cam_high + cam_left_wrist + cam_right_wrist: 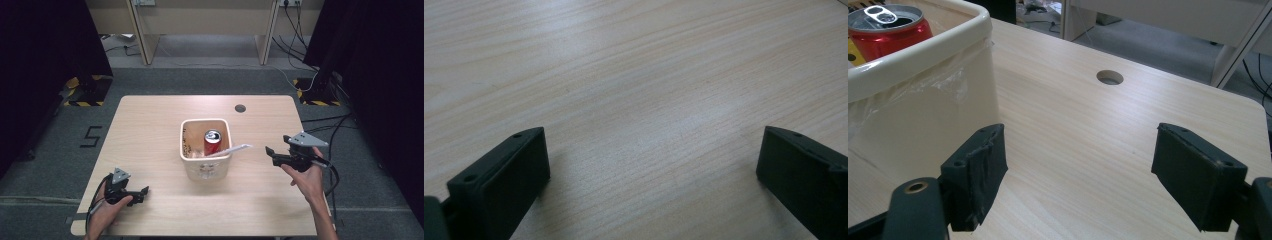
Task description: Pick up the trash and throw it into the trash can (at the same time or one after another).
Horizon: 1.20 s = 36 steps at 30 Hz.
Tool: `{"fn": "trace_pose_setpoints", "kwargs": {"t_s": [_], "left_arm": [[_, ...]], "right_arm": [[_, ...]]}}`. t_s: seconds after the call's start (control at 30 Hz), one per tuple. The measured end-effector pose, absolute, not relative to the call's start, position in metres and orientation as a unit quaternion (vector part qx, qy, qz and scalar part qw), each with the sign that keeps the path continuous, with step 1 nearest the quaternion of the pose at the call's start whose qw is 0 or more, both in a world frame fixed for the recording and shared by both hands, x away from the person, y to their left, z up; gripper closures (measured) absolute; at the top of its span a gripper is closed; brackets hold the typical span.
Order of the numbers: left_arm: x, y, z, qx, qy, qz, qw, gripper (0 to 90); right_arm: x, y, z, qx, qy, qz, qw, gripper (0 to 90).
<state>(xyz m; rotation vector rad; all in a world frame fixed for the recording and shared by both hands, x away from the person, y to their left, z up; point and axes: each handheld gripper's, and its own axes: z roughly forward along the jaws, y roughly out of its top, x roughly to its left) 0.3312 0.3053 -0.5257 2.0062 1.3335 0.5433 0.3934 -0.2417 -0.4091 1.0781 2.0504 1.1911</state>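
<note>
A cream plastic bin (206,162) stands in the middle of the wooden table (150,120). A red drink can (212,141) stands upright inside it, and a white strip (235,149) leans out over its right rim. My right gripper (272,154) hovers open just right of the bin, jaws wide apart with nothing between them. In the right gripper view the bin (923,95) and can (888,30) lie to the left of my gripper (1080,175). My left gripper (142,192) rests open near the front left edge, with bare wood between its jaws (651,170).
A round cable hole (240,108) sits in the table's far right part. Black stands and cables flank the table on the floor, and desk legs stand beyond it. The number 5 (91,136) is marked on the floor at left.
</note>
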Motion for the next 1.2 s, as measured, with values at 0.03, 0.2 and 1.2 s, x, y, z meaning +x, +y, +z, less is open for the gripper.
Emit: {"fn": "trace_pose_setpoints", "kwargs": {"t_s": [0.03, 0.2, 1.2], "left_arm": [[0.331, 0.305, -0.526, 0.767, 0.510, 0.208, 0.330, 0.0], [0.331, 0.305, -0.526, 0.767, 0.510, 0.208, 0.330, 0.0], [0.331, 0.305, -0.526, 0.767, 0.510, 0.208, 0.329, 0.0]], "right_arm": [[0.393, -0.242, -0.410, 0.400, 0.759, 0.441, 0.264, 21.7], [0.389, -0.243, -0.415, 0.401, 0.757, 0.442, 0.267, 21.6], [0.372, -0.238, -0.449, 0.395, 0.770, 0.432, 0.256, 20.6]]}}
